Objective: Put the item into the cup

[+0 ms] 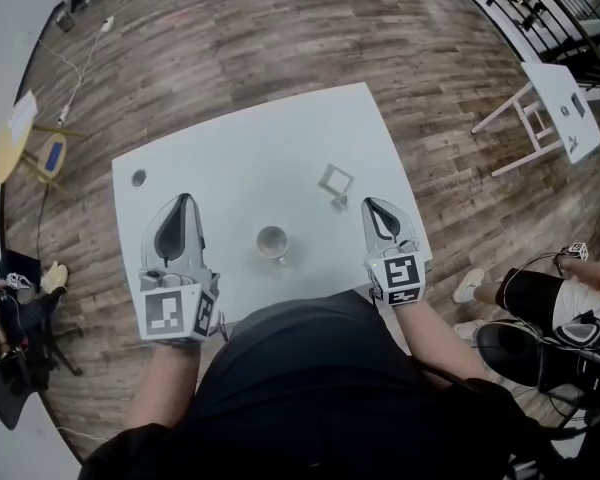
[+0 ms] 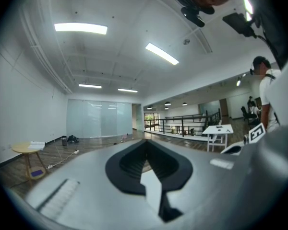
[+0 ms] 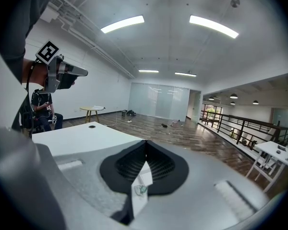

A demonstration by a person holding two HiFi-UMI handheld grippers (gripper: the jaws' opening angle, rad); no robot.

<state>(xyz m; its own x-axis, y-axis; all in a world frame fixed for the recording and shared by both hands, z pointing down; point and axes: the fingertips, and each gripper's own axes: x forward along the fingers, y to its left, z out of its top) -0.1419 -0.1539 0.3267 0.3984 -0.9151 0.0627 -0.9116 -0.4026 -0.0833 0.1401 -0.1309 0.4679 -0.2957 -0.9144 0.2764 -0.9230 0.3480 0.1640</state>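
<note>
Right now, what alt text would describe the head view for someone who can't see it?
From above: a person's left tool and right tool, both shut, flank a metal cup on a white table; a small white square item sits beyond it.

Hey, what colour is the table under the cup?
White. The table shows best in the head view, with the cup standing on it.

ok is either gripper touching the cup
No, the cup stands alone on the table between the left gripper and right gripper, clear of both.
</note>
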